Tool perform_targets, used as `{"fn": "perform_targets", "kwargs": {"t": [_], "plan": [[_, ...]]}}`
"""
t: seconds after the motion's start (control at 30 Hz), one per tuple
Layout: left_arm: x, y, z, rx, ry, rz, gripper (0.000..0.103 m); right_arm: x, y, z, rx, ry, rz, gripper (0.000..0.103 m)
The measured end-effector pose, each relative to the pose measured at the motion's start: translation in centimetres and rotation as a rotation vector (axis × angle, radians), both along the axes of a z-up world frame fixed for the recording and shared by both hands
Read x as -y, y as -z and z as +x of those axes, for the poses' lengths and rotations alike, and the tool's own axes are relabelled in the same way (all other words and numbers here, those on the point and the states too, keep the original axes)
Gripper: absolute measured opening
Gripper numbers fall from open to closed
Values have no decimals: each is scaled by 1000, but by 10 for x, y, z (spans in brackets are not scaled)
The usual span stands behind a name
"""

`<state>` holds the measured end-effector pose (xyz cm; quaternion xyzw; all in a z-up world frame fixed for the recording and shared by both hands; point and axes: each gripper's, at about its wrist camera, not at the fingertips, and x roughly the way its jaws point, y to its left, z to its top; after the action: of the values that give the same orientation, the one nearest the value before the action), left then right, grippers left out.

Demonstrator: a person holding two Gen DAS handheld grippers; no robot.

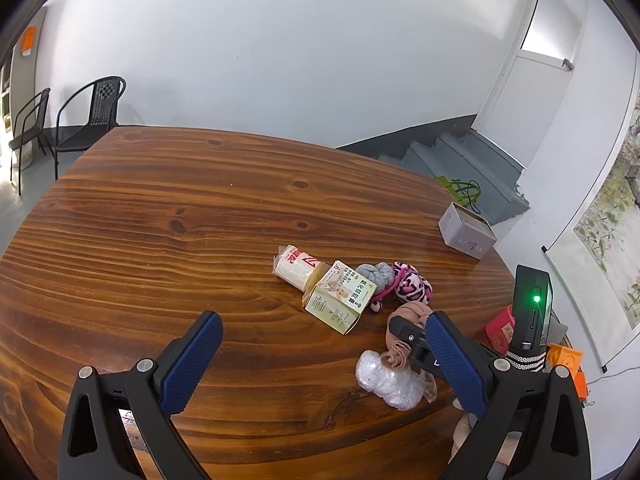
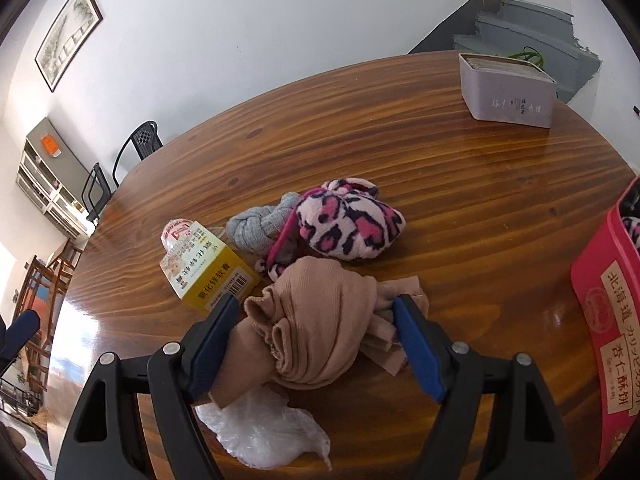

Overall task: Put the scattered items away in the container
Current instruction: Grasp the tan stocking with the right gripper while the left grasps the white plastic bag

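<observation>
1. Left wrist view: left gripper (image 1: 320, 354) hangs over bare wooden table (image 1: 160, 208), jaws wide, nothing between them. Idle for this step, by my read.
2. Same view: scattered pile sits right of centre. Small white bottle (image 1: 294, 266) lies on its side, touching the yellow-green medicine box (image 1: 340, 298); grey knotted sock (image 1: 374, 274) and pink leopard-print sock (image 1: 412, 282) are just behind it.
3. Same view: right gripper's black fingertip is down at the tan sock bundle (image 1: 404, 334), with the crumpled clear plastic bag (image 1: 390, 380) beside it. Red container (image 1: 502, 326) is mostly hidden behind the other gripper's body; its opening is not visible.
4. Right wrist view: right gripper (image 2: 316, 330) straddles the tan sock bundle, blue pads at either flank, gap moderate. Firm clamp or only contact: cannot tell.
5. Step in hand, as I judge it: grasping the tan bundle. Next move calls for closing fully, lifting clear of the plastic bag, then carrying right to the red container at frame edge.
6. Hard to read: container is cut off by the frame; something leopard-patterned shows inside. Grey tin (image 2: 508, 92) stands well apart at the far edge; contents unclear.
</observation>
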<state>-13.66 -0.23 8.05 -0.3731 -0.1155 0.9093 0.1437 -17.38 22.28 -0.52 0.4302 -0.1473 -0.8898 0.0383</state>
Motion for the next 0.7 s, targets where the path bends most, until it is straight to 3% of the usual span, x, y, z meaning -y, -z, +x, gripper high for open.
{"fn": "perform_targets", "kwargs": {"t": [0.13, 0.23, 0.37, 0.5, 0.7], "plan": [[-5, 2, 0, 5, 12, -7, 102, -5, 0, 9, -9, -33, 14, 60], [-11, 6, 0, 16, 31, -13, 102, -9, -4, 23, -18, -41, 50, 57], [-27, 15, 0, 52, 87, -26, 102, -22, -12, 39, -47, -25, 47, 57], [-50, 27, 6, 83, 148, -40, 102, -39, -39, 54, -123, 25, 35, 57], [-100, 58, 22, 131, 223, -167, 102, -48, -73, 78, -241, 65, 106, 57]]}}
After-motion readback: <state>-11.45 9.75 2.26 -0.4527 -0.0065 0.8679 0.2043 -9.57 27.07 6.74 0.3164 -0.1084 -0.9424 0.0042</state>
